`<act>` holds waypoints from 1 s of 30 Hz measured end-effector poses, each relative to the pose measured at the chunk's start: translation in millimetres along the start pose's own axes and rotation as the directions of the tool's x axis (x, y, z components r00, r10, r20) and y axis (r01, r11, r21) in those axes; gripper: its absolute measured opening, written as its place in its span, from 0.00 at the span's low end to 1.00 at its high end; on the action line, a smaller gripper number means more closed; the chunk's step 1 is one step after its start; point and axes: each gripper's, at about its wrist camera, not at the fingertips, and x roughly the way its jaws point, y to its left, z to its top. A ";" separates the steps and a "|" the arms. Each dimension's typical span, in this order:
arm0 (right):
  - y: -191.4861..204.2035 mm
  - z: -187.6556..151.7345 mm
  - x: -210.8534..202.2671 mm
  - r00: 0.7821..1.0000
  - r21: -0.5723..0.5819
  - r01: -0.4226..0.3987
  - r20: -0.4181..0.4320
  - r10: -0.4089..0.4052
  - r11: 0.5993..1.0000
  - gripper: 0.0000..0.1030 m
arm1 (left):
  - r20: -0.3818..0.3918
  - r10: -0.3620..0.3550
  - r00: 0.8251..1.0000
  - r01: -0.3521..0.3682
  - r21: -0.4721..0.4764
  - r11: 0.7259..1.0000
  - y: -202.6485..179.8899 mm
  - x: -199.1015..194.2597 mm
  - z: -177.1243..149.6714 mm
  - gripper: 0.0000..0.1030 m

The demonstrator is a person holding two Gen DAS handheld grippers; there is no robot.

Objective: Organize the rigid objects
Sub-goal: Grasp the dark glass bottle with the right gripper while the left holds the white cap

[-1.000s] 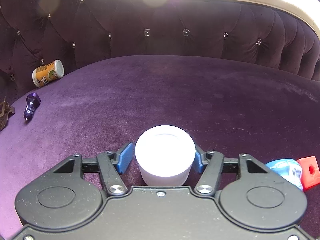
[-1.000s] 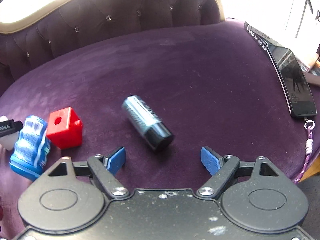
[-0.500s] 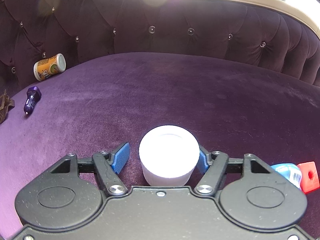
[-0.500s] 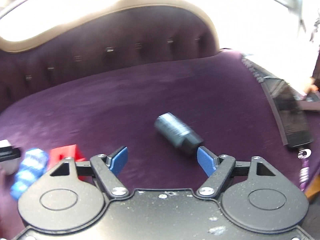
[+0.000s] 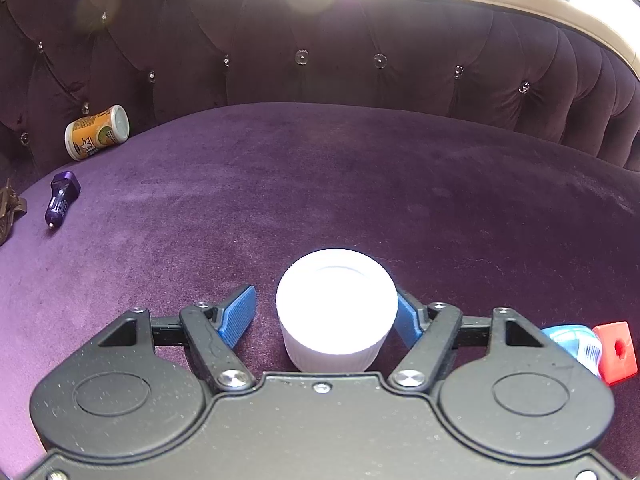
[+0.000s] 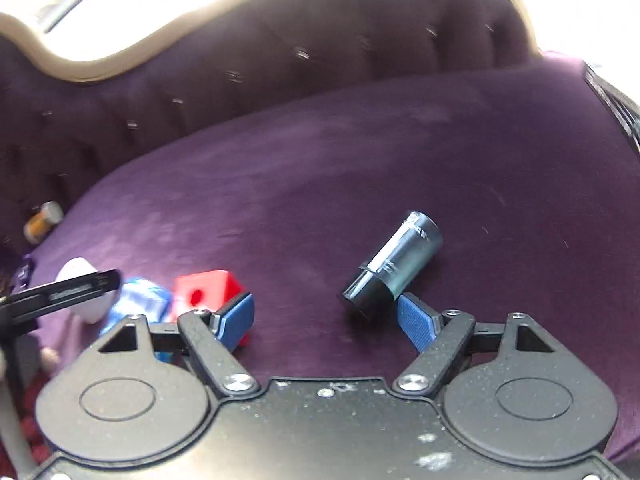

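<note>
A white jar (image 5: 337, 312) stands on the purple velvet sofa seat (image 5: 360, 184) between the fingers of my left gripper (image 5: 326, 314). The jaws are open; the right pad is at the jar's side and the left pad stands apart. My right gripper (image 6: 328, 316) is open and empty. A grey and black cylinder (image 6: 394, 266) lies just beyond its right fingertip (image 6: 416, 322). A red cube (image 6: 208, 290) and a blue bottle (image 6: 138, 306) lie by its left finger; both also show in the left wrist view, cube (image 5: 614, 350) and bottle (image 5: 576, 342).
A yellow-labelled can (image 5: 98, 132) lies at the sofa back on the far left. A small purple plug-like object (image 5: 62, 198) lies near it. A brown item (image 5: 8, 216) sits at the left edge. The tufted backrest (image 5: 360, 48) rises behind the seat.
My left gripper has opened a little around the white jar. My right gripper has swung left, so the cylinder now lies by its right fingertip and the red cube by its left.
</note>
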 end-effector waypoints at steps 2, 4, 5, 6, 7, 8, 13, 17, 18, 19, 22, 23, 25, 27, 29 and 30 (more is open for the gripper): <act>7.4 0.2 -6.8 0.997 -0.080 0.057 0.055 -0.052 0.995 0.80 | -0.001 -0.001 1.000 0.001 -0.001 1.000 0.1 0.4 0.2 0.66; 15.1 0.8 -9.4 0.984 -0.162 0.162 0.096 -0.148 0.973 0.83 | -0.001 -0.001 1.000 0.001 -0.002 1.000 0.0 0.4 0.1 0.66; 16.1 1.0 -8.9 0.979 -0.194 0.193 0.104 -0.175 0.962 0.87 | -0.002 -0.002 1.000 0.002 -0.004 1.000 0.2 0.6 0.3 0.66; 16.0 1.4 -7.6 0.979 -0.217 0.197 0.098 -0.180 0.956 0.89 | -0.003 -0.004 1.000 0.004 -0.007 1.000 0.6 0.7 0.6 0.66; 15.6 2.6 -5.2 0.983 -0.242 0.180 0.077 -0.166 0.954 0.91 | -0.005 -0.006 1.000 0.006 -0.010 1.000 1.3 0.8 0.8 0.66; 15.7 3.9 -2.4 0.987 -0.268 0.159 0.055 -0.149 0.950 0.91 | -0.006 -0.009 1.000 0.009 -0.013 1.000 2.0 0.9 1.0 0.66; 14.4 7.2 8.7 0.984 -0.475 0.179 0.070 -0.165 0.862 0.97 | -0.009 -0.014 1.000 0.014 -0.020 1.000 4.6 2.0 1.5 0.66; -0.6 18.2 12.0 0.993 -0.489 0.115 0.041 -0.109 0.865 0.97 | -0.012 -0.017 1.000 0.017 -0.023 1.000 4.8 2.6 2.2 0.67; -7.3 24.3 20.7 0.995 -0.475 0.093 0.019 -0.096 0.875 0.97 | -0.013 -0.019 1.000 0.019 -0.024 1.000 5.1 2.5 2.4 0.67; -12.3 27.0 24.2 0.996 -0.461 0.084 0.007 -0.091 0.884 0.97 | -0.013 -0.020 1.000 0.020 -0.025 0.999 5.5 2.4 2.5 0.67; -15.7 29.0 30.8 0.995 -0.446 0.078 -0.014 -0.094 0.891 0.97 | -0.015 -0.022 1.000 0.022 -0.026 0.999 6.2 2.6 2.8 0.67; -13.9 28.1 32.1 0.995 -0.453 0.081 -0.019 -0.100 0.888 0.97 | -0.015 -0.022 1.000 0.021 -0.025 0.999 6.2 2.7 2.8 0.67; -10.5 26.7 39.9 0.994 -0.483 0.086 -0.019 -0.109 0.872 0.97 | -0.014 -0.019 1.000 0.018 -0.021 1.000 5.5 3.0 2.5 0.67; -5.8 19.0 45.8 0.993 -0.522 0.084 -0.026 -0.115 0.849 0.92 | -0.014 -0.016 1.000 0.016 -0.018 1.000 4.5 2.9 2.3 0.67; -2.1 14.9 42.3 0.995 -0.537 0.074 -0.019 -0.100 0.840 0.77 | -0.013 -0.016 1.000 0.016 -0.019 1.000 4.4 2.9 2.4 0.67; -1.9 15.9 41.0 0.996 -0.531 0.054 -0.029 -0.082 0.846 0.71 | -0.013 -0.016 1.000 0.016 -0.018 1.000 4.5 2.9 2.5 0.67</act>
